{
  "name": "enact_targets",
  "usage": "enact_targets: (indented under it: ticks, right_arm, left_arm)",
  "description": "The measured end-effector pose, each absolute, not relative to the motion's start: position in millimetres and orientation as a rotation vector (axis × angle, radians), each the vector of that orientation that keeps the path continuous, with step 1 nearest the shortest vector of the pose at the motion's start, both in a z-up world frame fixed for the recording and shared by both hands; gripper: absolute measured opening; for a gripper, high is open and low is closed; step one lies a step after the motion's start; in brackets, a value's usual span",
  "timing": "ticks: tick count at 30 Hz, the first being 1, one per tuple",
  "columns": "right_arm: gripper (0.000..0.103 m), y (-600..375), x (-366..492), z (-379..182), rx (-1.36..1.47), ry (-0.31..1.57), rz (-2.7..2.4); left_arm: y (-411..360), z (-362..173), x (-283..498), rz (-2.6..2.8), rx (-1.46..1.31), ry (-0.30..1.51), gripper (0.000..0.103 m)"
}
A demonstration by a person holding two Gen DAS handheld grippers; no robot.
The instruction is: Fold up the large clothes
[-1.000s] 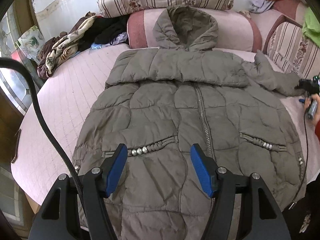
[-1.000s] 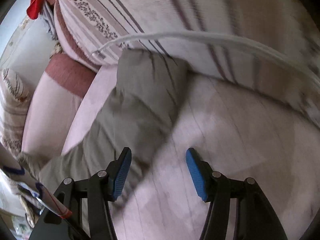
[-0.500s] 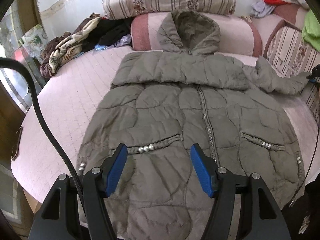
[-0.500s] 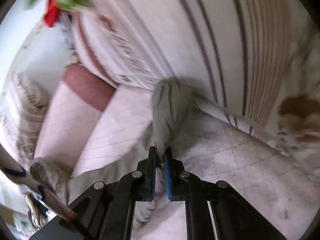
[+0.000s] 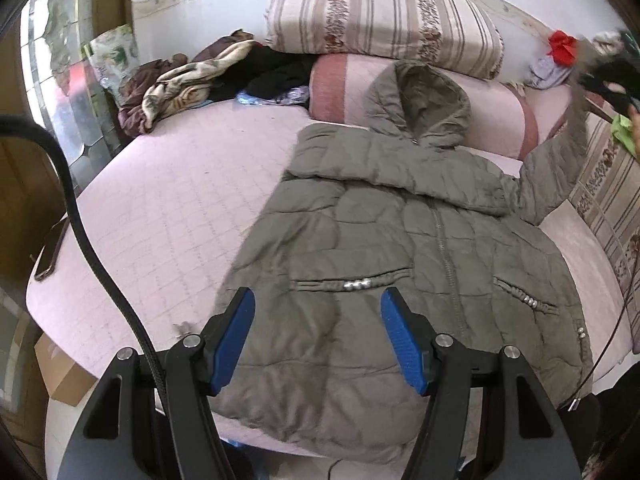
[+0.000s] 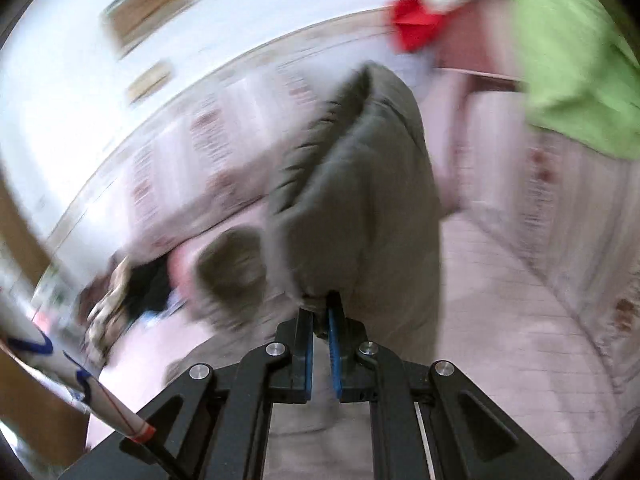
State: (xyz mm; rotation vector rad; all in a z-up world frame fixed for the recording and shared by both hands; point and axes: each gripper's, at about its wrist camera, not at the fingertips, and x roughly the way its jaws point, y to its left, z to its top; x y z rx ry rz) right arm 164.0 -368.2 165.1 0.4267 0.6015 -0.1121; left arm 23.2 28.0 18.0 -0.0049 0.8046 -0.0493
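Now the grey padded coat (image 5: 400, 264) lies front up and zipped on the pink bed (image 5: 168, 208), hem at the near edge, hood (image 5: 420, 104) against the bolster at the far edge. Above the hem the left claw (image 5: 318, 338) hangs half open, gripping nothing. Toward the bed's right edge, the right claw (image 6: 319, 334) is clamped on the cuff of the sleeve (image 6: 360, 200), which hangs raised off the bed.

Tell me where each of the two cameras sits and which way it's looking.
Left wrist: on the open left gripper, looking down across the jacket on the bed; a hand shows at the right edge.
Right wrist: on the right gripper, shut on the sleeve; no body part visible.
Shared: jacket, striped bedding.
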Motion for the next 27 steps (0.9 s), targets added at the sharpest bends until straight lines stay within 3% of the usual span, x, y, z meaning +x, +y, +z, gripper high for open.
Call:
enact_targets:
  ticks: [6, 10, 17, 19, 21, 23, 27]
  right_arm:
    - [0.007, -221.2, 216.3, 125.2, 0.275, 0.730, 0.048]
    - [0.007, -134.6, 259.2, 58.2, 0.128, 0.851, 0.067]
    - [0.010, -70.4, 297.4, -55.4, -0.026, 1.050, 0.010]
    - [0.022, -65.4, 299.8, -65.1, -0.064, 1.070, 0.020]
    - [0.062, -67.4, 295.3, -58.4, -0.021, 1.061, 0.077]
    - [0.079, -80.7, 280.3, -38.2, 0.033, 0.991, 0.080]
    - [0.082, -120.2, 238.9, -14.1, 0.099, 0.942, 0.079]
  left_arm:
    - [64.1, 9.6, 18.5, 0.019, -0.013, 0.798, 0.065]
    - [90.2, 1.1, 18.7, 0.057, -0.046, 0.808, 0.065]
    - [123.8, -5.2, 23.0, 0.115, -0.076, 0.801, 0.065]
    - [129.1, -3.1, 24.3, 0.125, -0.082, 0.795, 0.065]
    - [131.7, -1.0, 26.8, 0.127, -0.088, 0.795, 0.065]
    - [132.6, 1.0, 30.5, 0.118, -0.101, 0.800, 0.065]
    - [124.2, 8.1, 43.1, 0.082, -0.101, 0.805, 0.065]
